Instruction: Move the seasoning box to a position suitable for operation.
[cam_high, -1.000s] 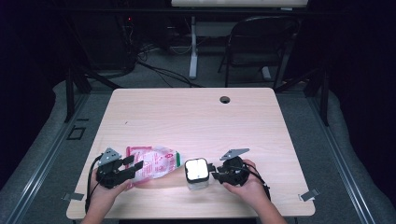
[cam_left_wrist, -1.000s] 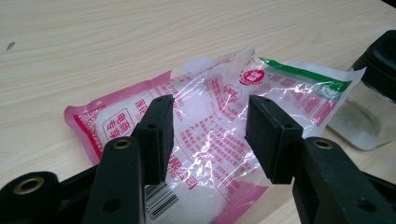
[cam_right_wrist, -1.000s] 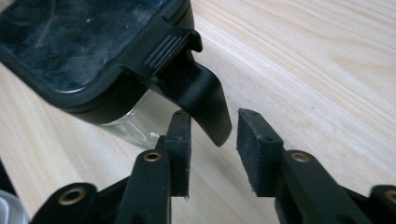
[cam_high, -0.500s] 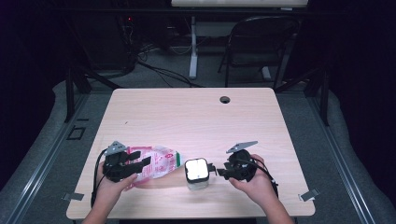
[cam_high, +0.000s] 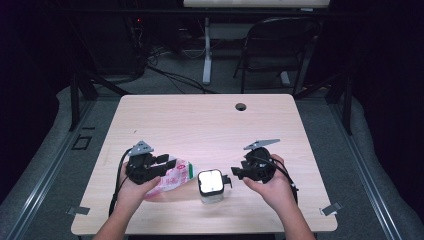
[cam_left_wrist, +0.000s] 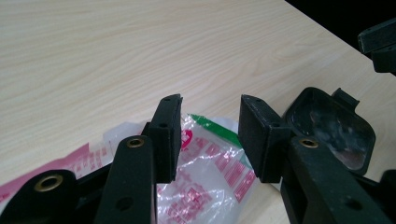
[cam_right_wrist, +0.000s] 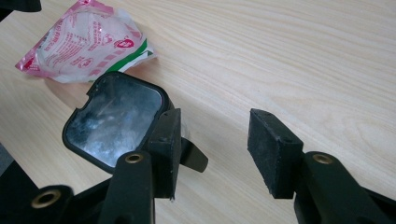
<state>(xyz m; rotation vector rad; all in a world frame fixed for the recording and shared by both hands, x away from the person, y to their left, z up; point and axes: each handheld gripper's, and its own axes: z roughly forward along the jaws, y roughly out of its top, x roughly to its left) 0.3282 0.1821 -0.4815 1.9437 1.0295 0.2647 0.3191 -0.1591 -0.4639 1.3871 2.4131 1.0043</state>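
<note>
two hand-held black two-jaw grippers over a pale wood-grain table (cam_high: 200, 120), near its front edge. between them, standing on the table, a square clear plastic container with a black rim (cam_high: 210, 184), something white and frosty inside, a small black tab jutting from its rim toward the right side. just left of it, lying flat, a crinkled clear plastic bag printed in pink and red with a green stripe (cam_high: 175, 177), one end touching or nearly touching the container.

left gripper (cam_left_wrist: 210, 135) held above the bag's left end, tilted down toward it. jaws spread, having just been closing; bag seen through the gap in the left gripper view, but lower down, pads not pressing on it. nothing pinched. container (cam_left_wrist: 334, 128) off to the right of that view, just beyond the right-hand jaw.

right gripper (cam_right_wrist: 215, 149) just right of the container, pointing toward it, raised off the tabletop. jaws spread wide, having just been opening; bare wood between the pads. in the right gripper view, left-hand jaw overlapping the container's (cam_right_wrist: 114, 121) corner and black tab; cannot tell whether touching. no grip on it. bag (cam_right_wrist: 84, 39) beyond the container, at the upper left of that view.

in the high view, left gripper (cam_high: 157, 165) and right gripper (cam_high: 234, 174) each wrapped by a bare hand, forearms entering from the bottom edge, a cable trailing from each. small round hole in the table (cam_high: 241, 106) near the far edge, well apart from everything else.
</note>
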